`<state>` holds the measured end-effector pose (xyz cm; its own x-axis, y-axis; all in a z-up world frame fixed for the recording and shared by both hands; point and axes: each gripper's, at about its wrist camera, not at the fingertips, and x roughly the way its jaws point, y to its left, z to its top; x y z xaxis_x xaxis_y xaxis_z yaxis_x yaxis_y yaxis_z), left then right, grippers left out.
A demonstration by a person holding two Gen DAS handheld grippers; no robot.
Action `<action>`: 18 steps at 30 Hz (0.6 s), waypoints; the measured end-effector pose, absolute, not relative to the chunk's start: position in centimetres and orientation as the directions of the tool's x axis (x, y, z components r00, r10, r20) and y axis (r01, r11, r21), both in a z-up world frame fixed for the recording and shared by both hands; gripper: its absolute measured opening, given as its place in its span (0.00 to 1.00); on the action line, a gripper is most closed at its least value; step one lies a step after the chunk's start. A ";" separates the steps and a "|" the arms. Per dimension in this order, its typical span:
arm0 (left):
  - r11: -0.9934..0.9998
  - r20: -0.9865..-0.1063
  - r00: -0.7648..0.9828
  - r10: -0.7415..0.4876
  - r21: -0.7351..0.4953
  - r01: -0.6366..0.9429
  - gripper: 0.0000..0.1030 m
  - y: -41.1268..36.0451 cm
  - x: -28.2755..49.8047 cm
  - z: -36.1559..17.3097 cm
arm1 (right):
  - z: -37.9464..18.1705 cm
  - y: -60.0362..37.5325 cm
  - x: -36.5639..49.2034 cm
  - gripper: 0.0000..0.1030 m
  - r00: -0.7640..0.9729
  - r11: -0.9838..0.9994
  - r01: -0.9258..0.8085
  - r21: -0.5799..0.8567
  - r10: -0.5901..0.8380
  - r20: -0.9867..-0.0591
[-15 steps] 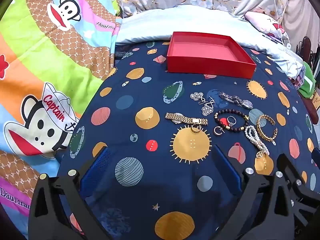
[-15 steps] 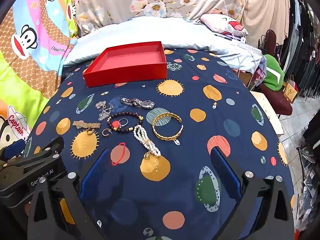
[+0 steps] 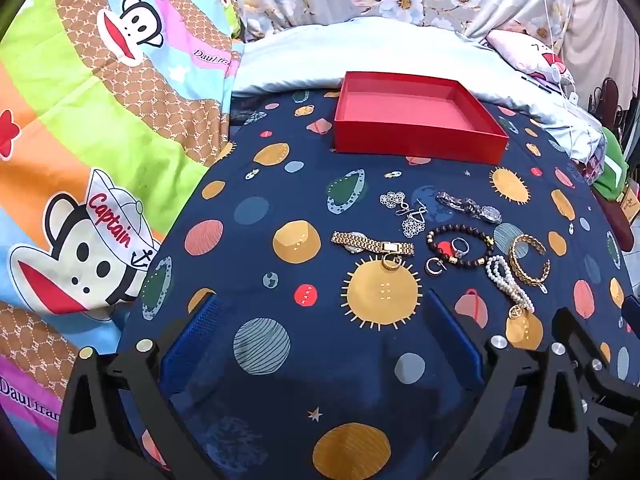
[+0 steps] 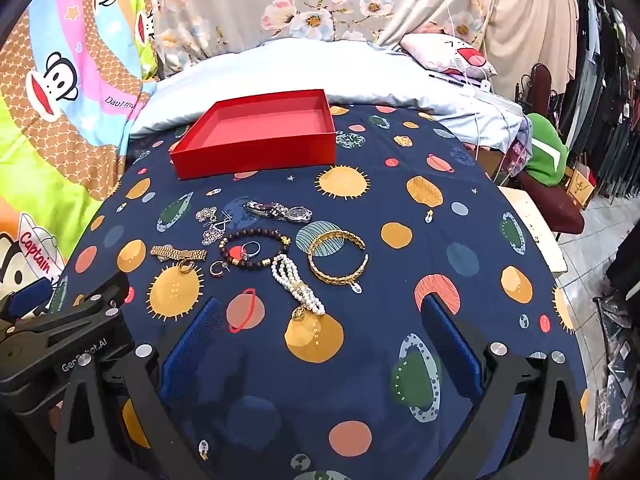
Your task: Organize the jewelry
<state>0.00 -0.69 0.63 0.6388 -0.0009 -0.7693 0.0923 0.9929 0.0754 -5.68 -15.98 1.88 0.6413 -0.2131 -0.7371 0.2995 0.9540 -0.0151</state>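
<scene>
An empty red box [image 3: 416, 120] [image 4: 260, 132] stands at the far side of the navy planet-print cloth. Jewelry lies in a cluster before it: a gold watch [image 3: 370, 243] [image 4: 178, 253], a silver watch [image 3: 468, 205] [image 4: 280, 210], a dark bead bracelet [image 3: 460, 246] [image 4: 254, 248] around a ring, a pearl bracelet [image 3: 508, 280] [image 4: 298, 286], a gold bangle [image 3: 528, 260] [image 4: 338, 260], silver earrings [image 3: 404, 210]. My left gripper [image 3: 320, 320] is open, empty, near of the gold watch. My right gripper [image 4: 320, 320] is open, empty, just near of the pearls.
A cartoon monkey quilt [image 3: 100, 140] lies left. A pale blue pillow [image 4: 320, 72] lies behind the box. The left gripper's body [image 4: 60, 344] shows at the right view's lower left. The table's right edge drops to a tiled floor [image 4: 592, 264] with a chair.
</scene>
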 end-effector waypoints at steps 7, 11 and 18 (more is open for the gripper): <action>0.993 -0.761 0.649 -0.011 0.071 0.100 0.95 0.3 -0.4 0.7 | 1.8 -16.0 -5.7 0.95 0.642 0.953 0.301 -0.014 -0.214 -0.736; 0.993 -0.765 0.643 -0.011 0.066 0.096 0.95 0.4 -0.4 0.7 | 1.9 -15.9 -5.7 0.95 0.641 0.953 0.303 -0.015 -0.215 -0.737; 0.993 -0.765 0.643 -0.011 0.067 0.097 0.95 0.5 -0.3 0.7 | 1.7 -16.1 -5.7 0.95 0.639 0.953 0.303 -0.008 -0.210 -0.740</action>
